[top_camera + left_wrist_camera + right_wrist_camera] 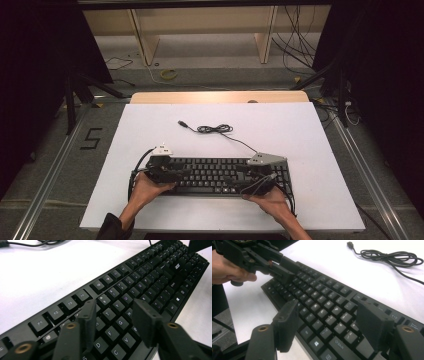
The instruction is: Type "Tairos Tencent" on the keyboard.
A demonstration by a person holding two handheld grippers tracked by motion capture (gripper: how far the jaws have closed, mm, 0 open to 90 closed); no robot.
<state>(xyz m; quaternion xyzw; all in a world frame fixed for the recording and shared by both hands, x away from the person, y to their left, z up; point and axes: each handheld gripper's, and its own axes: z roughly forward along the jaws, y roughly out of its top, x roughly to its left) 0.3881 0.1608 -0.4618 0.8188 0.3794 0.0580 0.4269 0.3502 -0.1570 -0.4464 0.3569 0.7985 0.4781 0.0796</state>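
A black keyboard (215,175) lies lengthwise near the front of the white table sheet (300,130). Its cable (215,129) runs back from the right end to a loose coil and ends in a USB plug (183,123). My left gripper (182,172) hovers over the keyboard's left end, pointing right. In the left gripper view its jaws (115,306) stand apart above the letter keys (140,282), with nothing between the pads. My right gripper (240,170) is over the right end, pointing left. Its jaws (329,312) are open above the keys (324,302), facing the left gripper (284,272).
A hand (227,270) grips the left tool. The coiled cable (387,257) and plug (349,244) lie on bare white sheet behind the keyboard. A wooden table edge (220,97) shows at the back. On the floor are a taped "5" (91,138) and loose wires.
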